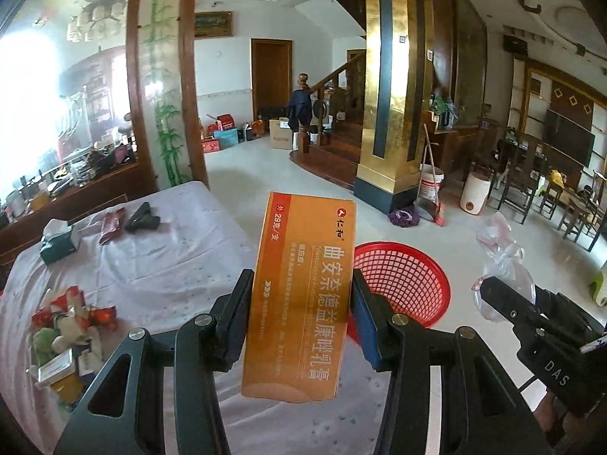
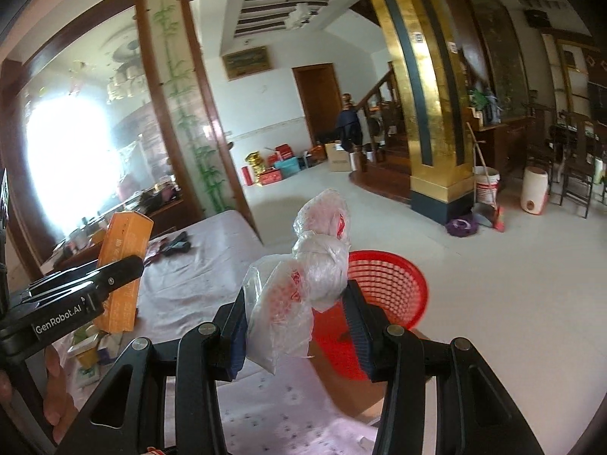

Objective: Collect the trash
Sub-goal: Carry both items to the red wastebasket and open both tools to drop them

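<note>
Trash in both hands: left gripper point(image 1: 303, 303) clamps an orange carton point(image 1: 303, 288) upright, right gripper point(image 2: 296, 314) pinches a crumpled plastic bag point(image 2: 303, 276), both short of the red basket point(image 1: 409, 284). Risk: light bag snags a pad or drifts past the rim; carton tips out.

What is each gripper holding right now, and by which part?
Left gripper: orange box, clamped across its long sides. Right gripper: knotted plastic bag, pinched around its lower bulk.

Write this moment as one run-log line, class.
left gripper: shut on orange box | right gripper: shut on plastic bag | red basket: ahead, beyond table edge
</note>
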Demonstrator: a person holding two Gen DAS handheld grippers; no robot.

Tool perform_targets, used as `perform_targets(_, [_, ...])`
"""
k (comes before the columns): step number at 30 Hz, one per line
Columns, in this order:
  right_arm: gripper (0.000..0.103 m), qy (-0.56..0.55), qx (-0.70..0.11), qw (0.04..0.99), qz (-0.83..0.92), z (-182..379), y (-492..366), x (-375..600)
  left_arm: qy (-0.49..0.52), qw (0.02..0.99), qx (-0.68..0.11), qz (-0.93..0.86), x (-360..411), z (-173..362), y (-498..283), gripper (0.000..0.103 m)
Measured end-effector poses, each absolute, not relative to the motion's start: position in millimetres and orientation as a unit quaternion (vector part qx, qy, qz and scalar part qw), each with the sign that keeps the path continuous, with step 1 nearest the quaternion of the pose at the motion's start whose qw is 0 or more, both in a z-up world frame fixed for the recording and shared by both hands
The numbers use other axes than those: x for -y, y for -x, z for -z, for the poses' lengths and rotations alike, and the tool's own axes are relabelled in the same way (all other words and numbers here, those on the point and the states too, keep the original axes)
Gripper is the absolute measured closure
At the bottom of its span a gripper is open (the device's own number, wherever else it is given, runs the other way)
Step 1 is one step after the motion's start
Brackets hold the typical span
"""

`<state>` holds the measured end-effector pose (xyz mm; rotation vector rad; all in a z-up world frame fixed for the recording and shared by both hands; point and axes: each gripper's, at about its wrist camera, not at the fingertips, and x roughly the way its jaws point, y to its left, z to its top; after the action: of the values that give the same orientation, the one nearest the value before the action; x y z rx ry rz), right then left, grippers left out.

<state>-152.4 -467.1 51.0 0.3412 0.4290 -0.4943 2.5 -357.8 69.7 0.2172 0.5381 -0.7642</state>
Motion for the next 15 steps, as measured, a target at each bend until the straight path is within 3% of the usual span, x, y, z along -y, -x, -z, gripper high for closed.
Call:
perform_targets(10, [0.054,-0.189,-0.214,0.925,0.253,-34.7,146.6,503.2,-0.110,0.871,-0.270,0.396,393.3,-58.0,-12.6,0.055])
perform_targets(15, [0.054,-0.215,-0.223,0.919,0.243,-18.6,133.9,526.5,-0.084,0.824,-0.325,0.456,418.9,-31.9,-49.8,0.055])
